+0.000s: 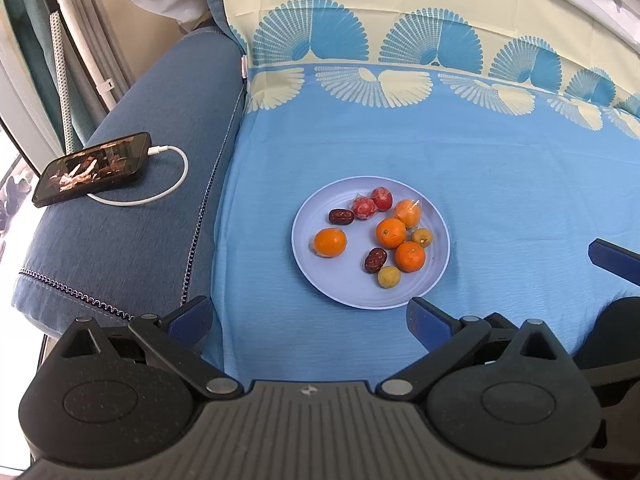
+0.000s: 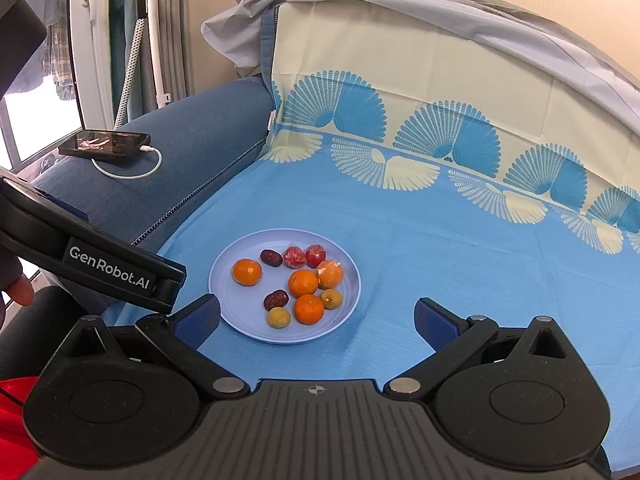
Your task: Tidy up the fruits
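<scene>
A pale blue plate [image 1: 344, 280] [image 2: 244, 304] lies on a blue patterned cloth. It holds several oranges [image 1: 391, 233] [image 2: 303, 283], one of them wrapped in plastic [image 1: 408, 212]. Also on it are two dark red dates [image 1: 375, 260] [image 2: 276, 299], two red wrapped fruits [image 1: 365, 207] [image 2: 295, 257] and two small yellow-green fruits [image 1: 389, 276] [image 2: 279, 317]. My left gripper [image 1: 308, 320] hovers open just short of the plate's near edge, with nothing between its fingers. My right gripper [image 2: 316, 320] is open over the plate's near rim, holding nothing. The left gripper's body [image 2: 108, 268] shows at the left of the right wrist view.
A phone [image 1: 92, 168] [image 2: 105, 145] with a white charging cable [image 1: 176, 184] rests on the blue sofa armrest [image 1: 132, 240] left of the cloth. The cloth-covered backrest [image 2: 400, 80] rises behind the plate. A window and curtain stand at the far left. A hand [image 2: 16, 280] holds the left gripper.
</scene>
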Available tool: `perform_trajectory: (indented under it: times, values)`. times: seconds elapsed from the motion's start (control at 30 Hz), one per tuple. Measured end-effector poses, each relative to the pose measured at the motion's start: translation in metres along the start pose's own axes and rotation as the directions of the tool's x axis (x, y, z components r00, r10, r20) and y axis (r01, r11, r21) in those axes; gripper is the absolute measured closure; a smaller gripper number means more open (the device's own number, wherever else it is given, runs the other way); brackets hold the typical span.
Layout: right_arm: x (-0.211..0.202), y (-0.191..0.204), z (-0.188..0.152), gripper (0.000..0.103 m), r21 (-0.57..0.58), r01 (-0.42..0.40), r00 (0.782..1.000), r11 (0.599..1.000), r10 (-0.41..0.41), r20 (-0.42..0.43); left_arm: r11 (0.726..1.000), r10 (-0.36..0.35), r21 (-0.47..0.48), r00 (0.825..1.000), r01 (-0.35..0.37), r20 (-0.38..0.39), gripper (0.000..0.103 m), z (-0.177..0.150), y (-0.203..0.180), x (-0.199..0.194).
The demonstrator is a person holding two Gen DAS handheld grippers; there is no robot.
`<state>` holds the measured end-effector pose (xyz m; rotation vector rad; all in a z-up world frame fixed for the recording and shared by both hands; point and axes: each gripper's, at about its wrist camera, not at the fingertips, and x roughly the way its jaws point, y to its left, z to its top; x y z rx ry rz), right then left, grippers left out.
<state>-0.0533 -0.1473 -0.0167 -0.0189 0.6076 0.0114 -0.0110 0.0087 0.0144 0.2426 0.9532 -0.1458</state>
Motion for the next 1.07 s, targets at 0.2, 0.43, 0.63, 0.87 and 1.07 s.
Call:
perform_trajectory:
  times: [0.2,0.43,0.63,0.87,1.07]
  values:
    - [0.0004,-0.0013,-0.0005,0.001,0.003,0.014,1.0,1.0,-0.014,0.0,1.0,0.005,-0.004,1.0,-0.005,-0.013,0.0,-0.0005,-0.0002,0.0032]
    - [0.002,-0.0039,-0.0002,0.001,0.012,0.027,1.0,1.0,-0.027,-0.001,1.0,0.003,0.005,1.0,-0.003,-0.016,0.0,-0.0008,-0.0014,0.005]
    - [0.0019,-0.0039,0.0002,0.001,0.011,0.027,1.0,1.0,-0.027,-0.002,1.0,0.002,0.001,1.0,-0.002,-0.017,0.0,-0.0006,-0.0015,0.0051]
    - [0.002,-0.0027,0.0002,0.001,0.009,0.026,1.0,1.0,-0.026,-0.005,1.0,0.021,0.007,1.0,-0.021,-0.009,0.0,-0.0012,-0.0024,0.0051]
    - [0.0037,-0.002,0.0009,0.001,0.0,0.014,1.0,1.0,-0.014,-0.009,1.0,0.025,-0.007,1.0,-0.025,-0.014,0.0,0.001,-0.0008,0.0052]
